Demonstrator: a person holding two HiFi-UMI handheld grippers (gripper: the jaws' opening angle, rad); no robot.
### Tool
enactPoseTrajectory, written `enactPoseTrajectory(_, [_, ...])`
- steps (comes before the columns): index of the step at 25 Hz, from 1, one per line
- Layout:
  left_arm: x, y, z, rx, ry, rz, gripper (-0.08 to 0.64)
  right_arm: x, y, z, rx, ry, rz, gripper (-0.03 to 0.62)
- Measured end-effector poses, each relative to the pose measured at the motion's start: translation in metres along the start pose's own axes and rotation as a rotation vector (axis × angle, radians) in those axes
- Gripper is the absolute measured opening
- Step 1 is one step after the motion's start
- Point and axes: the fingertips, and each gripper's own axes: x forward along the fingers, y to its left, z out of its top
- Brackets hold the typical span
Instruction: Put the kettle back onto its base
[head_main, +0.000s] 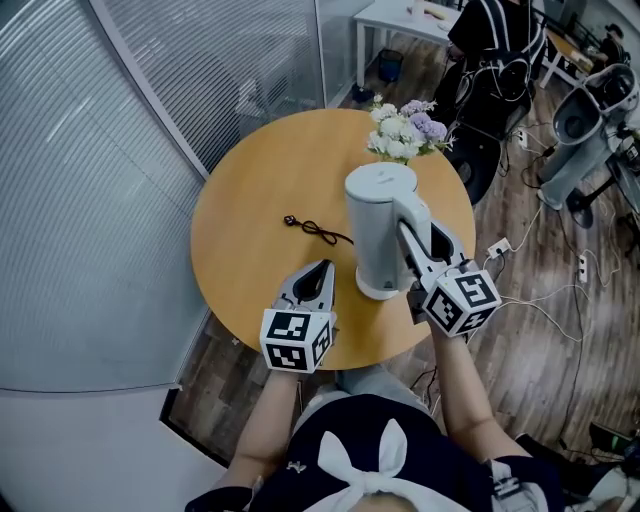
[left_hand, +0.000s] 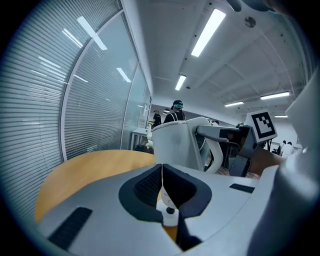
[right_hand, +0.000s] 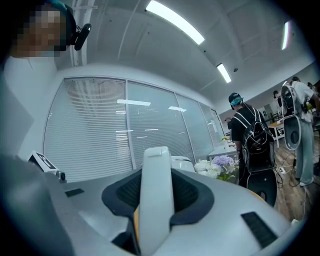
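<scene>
Standing upright on the right half of the round wooden table (head_main: 250, 265) is the kettle (head_main: 378, 225): white, tall, smooth-sided, with a flat lid and a chunky white handle (right_hand: 156, 195) facing the person. At its foot there is a slightly wider white disc, which looks like the base (head_main: 372, 291). Whether the kettle is fully seated on it cannot be told from here.

The right gripper (head_main: 425, 245) has the kettle: its jaws are clamped on either side of that handle, which fills the gap between the dark pads in the right gripper view. The left gripper (head_main: 320, 272) sits low over the table's near edge, just left of the kettle's foot. Its jaws are pressed together, tip to tip, with nothing between them.

A thin black cord (head_main: 318, 230) snakes across the tabletop to the left of the kettle and runs in toward it. Behind the kettle, at the far rim, is a bunch of white and lilac flowers (head_main: 405, 128), close but apart from it. A glass wall with blinds (head_main: 200, 60) curves round the left side. A person with a black backpack (right_hand: 247, 135) stands beyond the table, and white cables (head_main: 540, 300) trail over the wooden floor to the right.
</scene>
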Motion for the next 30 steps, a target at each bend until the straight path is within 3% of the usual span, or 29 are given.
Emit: enactPoseTrajectory(30, [0.042,0.024,-0.023,-0.024,0.113,0.012,0.028,0.041,-0.041,-0.072,0.082,0.144,-0.041,0.150])
